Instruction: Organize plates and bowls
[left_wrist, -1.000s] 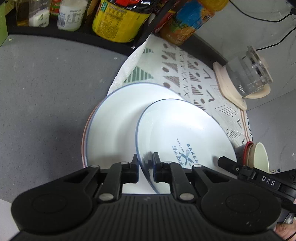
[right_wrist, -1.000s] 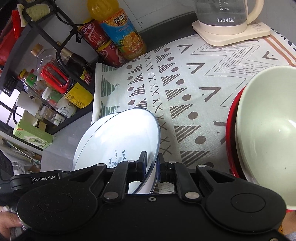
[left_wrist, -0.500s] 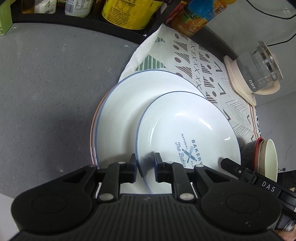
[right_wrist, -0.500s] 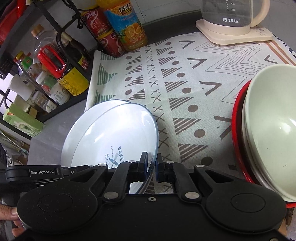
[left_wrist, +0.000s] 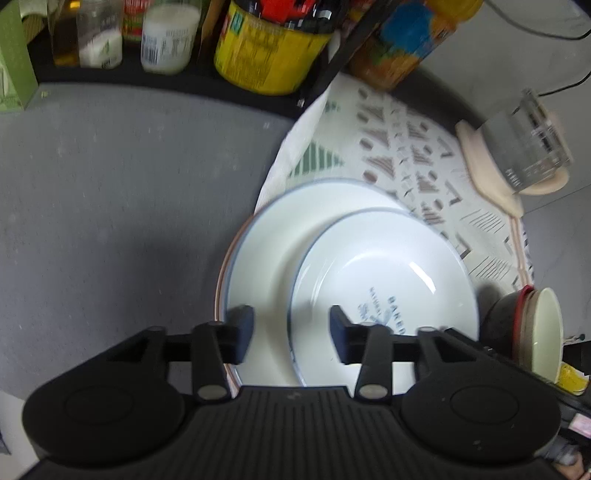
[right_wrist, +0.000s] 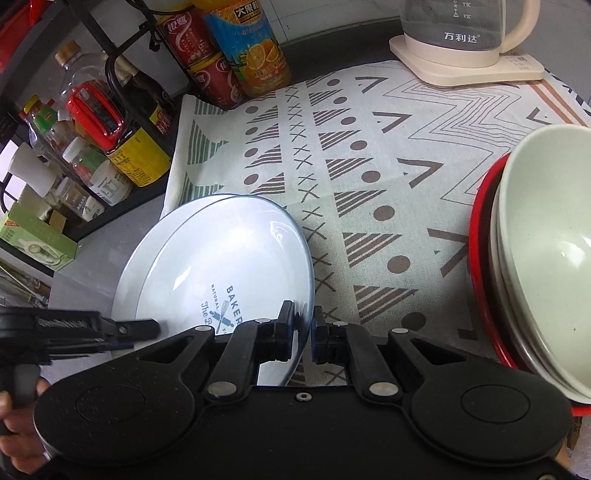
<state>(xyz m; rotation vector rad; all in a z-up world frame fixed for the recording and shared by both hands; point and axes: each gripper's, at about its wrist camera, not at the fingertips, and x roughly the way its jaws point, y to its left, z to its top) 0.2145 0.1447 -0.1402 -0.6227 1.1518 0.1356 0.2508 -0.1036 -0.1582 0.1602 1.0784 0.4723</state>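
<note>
A white bakery-print plate (left_wrist: 384, 280) lies on a larger blue-rimmed white plate (left_wrist: 280, 236), which rests on a pink-rimmed plate. My left gripper (left_wrist: 291, 332) is open, its jaws standing on either side of the bakery plate's near rim. My right gripper (right_wrist: 299, 332) is shut on the bakery plate's (right_wrist: 229, 266) right rim. A stack of pale green bowls (right_wrist: 546, 258) in a red bowl sits at the right, and shows in the left wrist view (left_wrist: 543, 332).
A patterned cloth (right_wrist: 369, 155) covers the counter's right part. A glass kettle (right_wrist: 465, 33) stands at the back right. A black rack with bottles and jars (right_wrist: 122, 122) lines the back left, with juice and cans (right_wrist: 255, 51) beside it. Grey counter (left_wrist: 110, 206) lies at left.
My left gripper has opened and let go of the bakery plate's rim. The plate has settled lower onto the stack. My right gripper stays shut on it.
</note>
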